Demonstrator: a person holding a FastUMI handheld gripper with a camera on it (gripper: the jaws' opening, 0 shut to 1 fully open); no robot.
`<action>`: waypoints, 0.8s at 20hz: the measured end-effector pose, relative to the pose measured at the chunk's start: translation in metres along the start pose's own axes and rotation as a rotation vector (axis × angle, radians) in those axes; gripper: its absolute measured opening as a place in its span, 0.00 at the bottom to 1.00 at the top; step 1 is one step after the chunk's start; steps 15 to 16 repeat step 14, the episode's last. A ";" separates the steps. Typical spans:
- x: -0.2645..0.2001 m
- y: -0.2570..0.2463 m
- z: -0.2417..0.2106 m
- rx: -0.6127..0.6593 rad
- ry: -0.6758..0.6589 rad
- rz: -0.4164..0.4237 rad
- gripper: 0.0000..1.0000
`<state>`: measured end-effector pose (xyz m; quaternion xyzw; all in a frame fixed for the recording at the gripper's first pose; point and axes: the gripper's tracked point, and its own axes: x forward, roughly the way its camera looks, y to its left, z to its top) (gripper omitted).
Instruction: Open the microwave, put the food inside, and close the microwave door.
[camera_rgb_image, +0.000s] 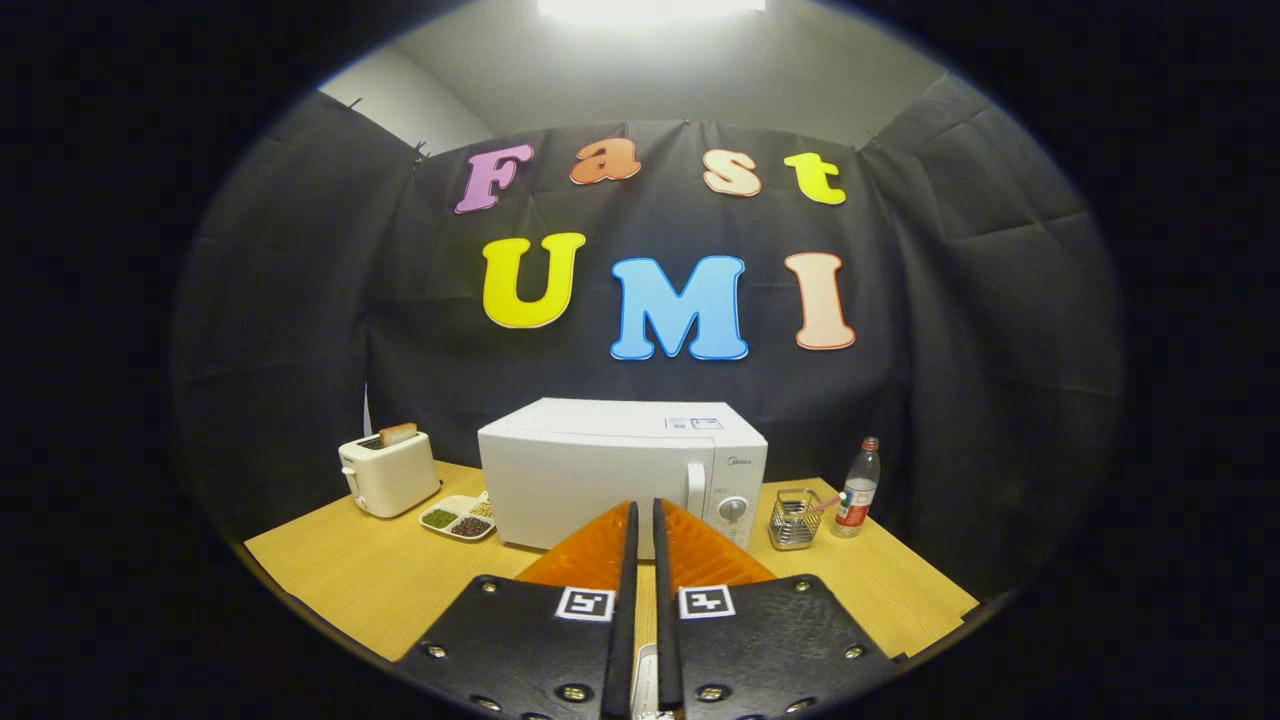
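Jaws nearly pressed together, empty, facing the microwave (600, 470); its stiff door wants a pull at the handle (696, 490).

Wooden table (330, 570), light grain, carries all items. Far left: cream toaster (388, 472), one slice of toast (398, 433) standing up out of a slot. Just right of the toaster and slightly nearer: white divided dish (458, 518), compartments holding green, dark and pale dry goods. Right side: wire mesh holder (795, 519). Just right of it: clear plastic bottle (858, 488), upright, red cap, red-and-white label. Holder and bottle sit close together.
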<state>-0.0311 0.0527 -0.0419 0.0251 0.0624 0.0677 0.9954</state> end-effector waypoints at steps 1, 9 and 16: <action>-0.007 0.002 -0.003 0.013 -0.001 0.013 0.16; -0.037 -0.007 -0.002 0.042 -0.031 0.004 0.98; -0.038 -0.006 0.008 0.029 -0.043 0.010 0.98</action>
